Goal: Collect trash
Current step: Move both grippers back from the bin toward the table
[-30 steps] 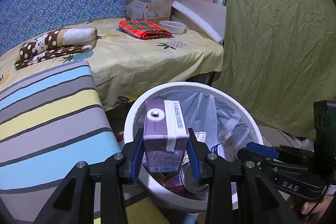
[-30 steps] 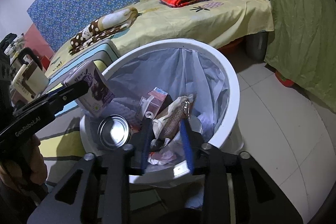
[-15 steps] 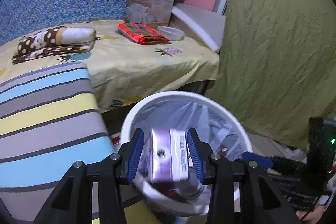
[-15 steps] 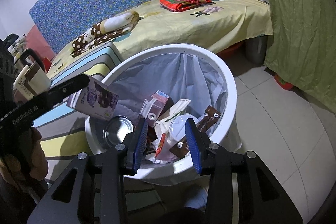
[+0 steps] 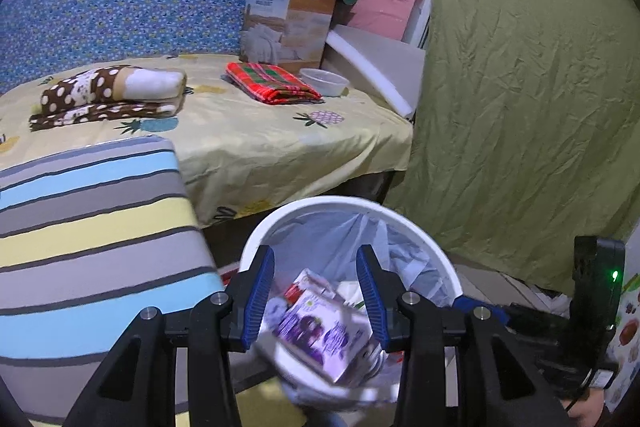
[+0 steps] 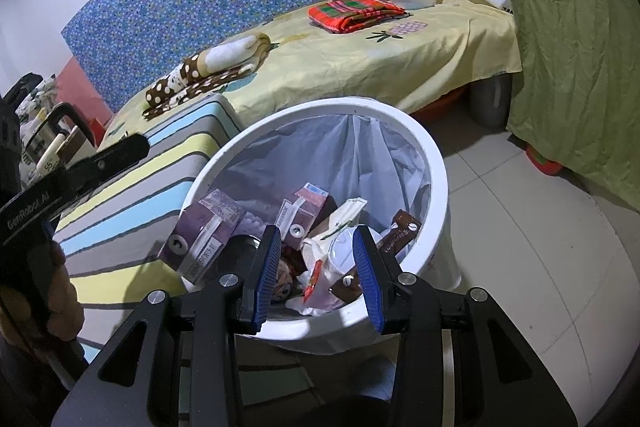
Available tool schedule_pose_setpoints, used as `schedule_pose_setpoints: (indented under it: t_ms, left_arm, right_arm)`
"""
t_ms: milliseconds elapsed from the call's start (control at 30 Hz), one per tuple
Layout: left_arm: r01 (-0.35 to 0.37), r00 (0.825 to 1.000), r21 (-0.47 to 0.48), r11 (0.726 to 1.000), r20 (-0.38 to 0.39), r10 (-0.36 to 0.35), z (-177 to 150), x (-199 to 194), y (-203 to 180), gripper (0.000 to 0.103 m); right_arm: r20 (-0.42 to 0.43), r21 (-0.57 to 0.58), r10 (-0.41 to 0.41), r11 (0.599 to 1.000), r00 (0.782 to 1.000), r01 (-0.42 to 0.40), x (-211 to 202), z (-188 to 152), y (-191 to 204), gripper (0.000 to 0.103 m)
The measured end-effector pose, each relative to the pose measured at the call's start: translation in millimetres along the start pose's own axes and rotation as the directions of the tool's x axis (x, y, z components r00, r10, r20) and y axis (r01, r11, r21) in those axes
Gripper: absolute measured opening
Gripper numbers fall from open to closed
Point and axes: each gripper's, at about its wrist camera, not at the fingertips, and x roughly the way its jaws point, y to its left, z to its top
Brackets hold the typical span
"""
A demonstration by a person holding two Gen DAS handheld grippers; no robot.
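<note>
We had both grippers over the bin (image 6: 434,163). Left gripper (image 5: 316,291) stood open and empty; purple carton (image 6: 208,231) lay inside at left, though blurred in the left view. Right gripper (image 6: 314,273) open, empty too. Drop step looked done; next calls for finding more trash.
</note>
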Motion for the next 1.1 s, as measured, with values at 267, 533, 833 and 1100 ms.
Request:
schedule_pose_setpoints:
  t_ms: [267, 533, 833, 1100]
  left_arm:
    - [-0.061, 0.998, 0.007, 0.998, -0.007, 0.061, -16, -24, 9, 0.043]
    - [-0.106, 0.994, 0.018, 0.994, -0.003, 0.106, -36, -53, 7, 0.043]
    - [-0.165, 0.986, 0.001, 0.986, 0.019, 0.165, -63, -97, 6, 0.043]
    - [-0.23, 0.972, -0.006, 0.973, 0.042, 0.23, -83, -135, 0, 0.043]
  right_arm:
    - [0.015, -0.046, 0.035, 0.998, 0.999, -0.035, -6, -1, 18, 0.04]
    - [0.032, -0.114, 0.06, 0.992, 0.998, -0.056, -21, -10, 41, 0.04]
    - [0.044, -0.184, 0.097, 0.979, 0.994, -0.087, -40, -24, 67, 0.042]
    - [0.056, -0.243, 0.115, 0.965, 0.992, -0.098, -58, -39, 83, 0.043]
